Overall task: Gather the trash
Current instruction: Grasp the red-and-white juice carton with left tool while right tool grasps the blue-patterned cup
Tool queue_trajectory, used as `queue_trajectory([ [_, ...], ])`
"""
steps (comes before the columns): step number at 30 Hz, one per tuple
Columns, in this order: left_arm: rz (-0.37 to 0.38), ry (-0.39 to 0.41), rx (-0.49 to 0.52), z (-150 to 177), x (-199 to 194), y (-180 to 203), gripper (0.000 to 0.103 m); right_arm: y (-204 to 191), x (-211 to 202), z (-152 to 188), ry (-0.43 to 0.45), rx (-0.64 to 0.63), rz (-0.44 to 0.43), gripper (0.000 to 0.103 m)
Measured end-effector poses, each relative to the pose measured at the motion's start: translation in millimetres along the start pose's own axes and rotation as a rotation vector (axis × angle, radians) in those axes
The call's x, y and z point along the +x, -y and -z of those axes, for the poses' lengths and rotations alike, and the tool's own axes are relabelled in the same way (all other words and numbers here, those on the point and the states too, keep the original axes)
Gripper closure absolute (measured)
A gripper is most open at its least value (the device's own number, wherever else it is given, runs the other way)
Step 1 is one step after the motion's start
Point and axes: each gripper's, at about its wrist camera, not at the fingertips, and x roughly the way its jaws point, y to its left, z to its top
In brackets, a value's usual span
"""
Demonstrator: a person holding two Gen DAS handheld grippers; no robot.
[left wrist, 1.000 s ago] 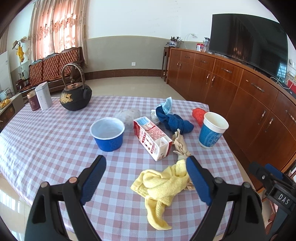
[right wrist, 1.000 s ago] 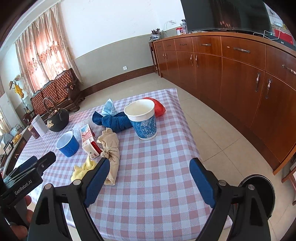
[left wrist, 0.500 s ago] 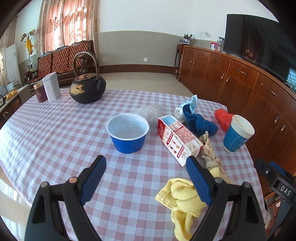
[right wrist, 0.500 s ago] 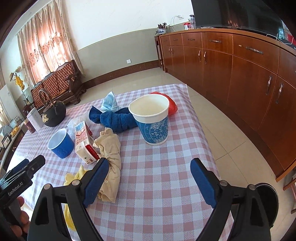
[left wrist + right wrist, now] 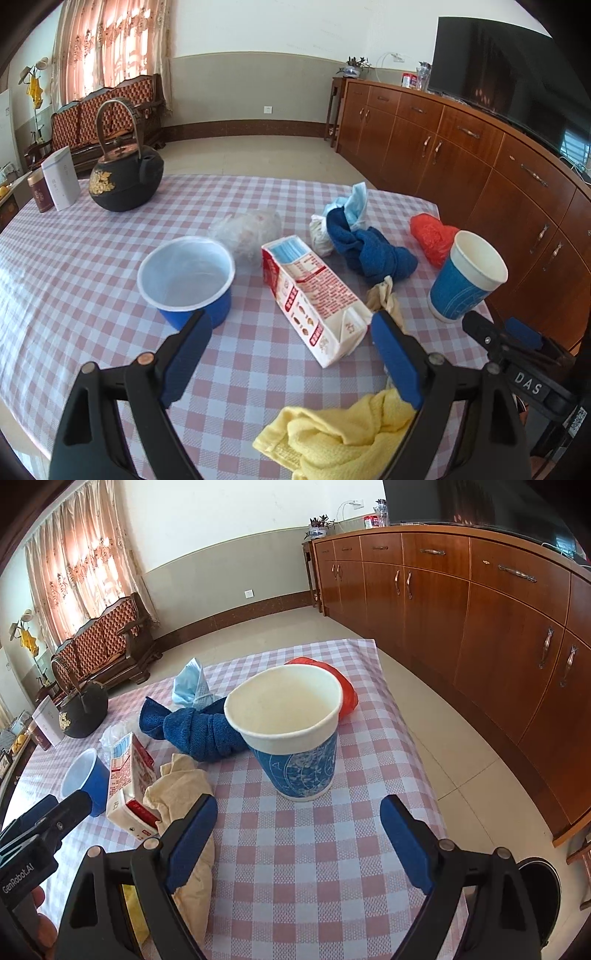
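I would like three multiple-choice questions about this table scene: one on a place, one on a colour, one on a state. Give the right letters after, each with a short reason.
1. Where does the carton lie?
A. between the blue bowl and the blue towel
B. inside the teapot
C. on the floor

2. What colour is the cloth nearest the left gripper?
A. green
B. yellow
C. black

3. How is the right gripper?
A. shut on the paper cup
B. shut on the carton
C. open, holding nothing

Answers:
1 A: the blue bowl is on its left and the blue towel on its right.
2 B: it lies yellow under the gripper.
3 C: its jaws stand wide apart, short of the paper cup.
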Motion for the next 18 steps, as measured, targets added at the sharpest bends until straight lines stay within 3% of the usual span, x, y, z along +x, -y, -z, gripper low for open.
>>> queue_trajectory([
  [18, 0.005, -0.097, -0.058, -14, 54, 5, 0.014, 4, 53, -31, -0.009, -0.011, 0.034, 0.012],
])
